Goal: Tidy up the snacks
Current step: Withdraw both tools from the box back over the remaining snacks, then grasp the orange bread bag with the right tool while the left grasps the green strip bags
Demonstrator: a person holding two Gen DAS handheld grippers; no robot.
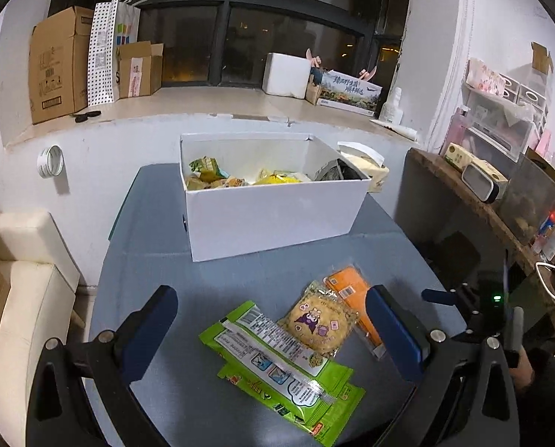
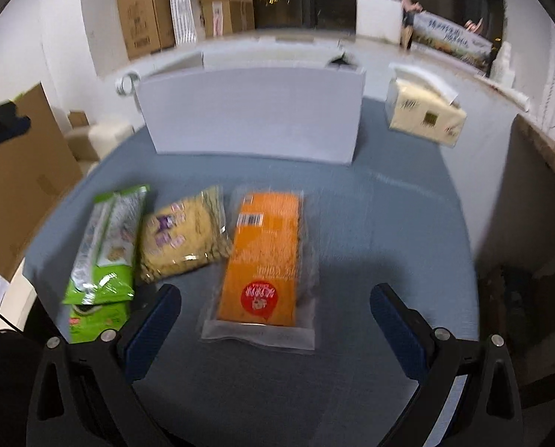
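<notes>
Two stacked green snack packets (image 1: 277, 357) (image 2: 106, 246), a round yellow cookie pack (image 1: 320, 320) (image 2: 184, 234) and an orange pack in clear wrap (image 1: 355, 290) (image 2: 264, 257) lie on the blue-grey table (image 1: 240, 272). Behind them stands a white box (image 1: 273, 208) (image 2: 251, 115) holding several snacks. My left gripper (image 1: 271, 335) hovers open above the green packets and the cookie pack. My right gripper (image 2: 275, 327) is open over the near end of the orange pack, touching nothing. That gripper also shows at the right of the left wrist view (image 1: 474, 309).
A tissue pack (image 2: 424, 115) sits right of the white box. A dark shelf with clutter (image 1: 493, 193) runs along the right. A cream sofa (image 1: 20, 279) and cardboard (image 2: 20, 175) stand left. Cardboard boxes (image 1: 61, 63) line the window ledge behind.
</notes>
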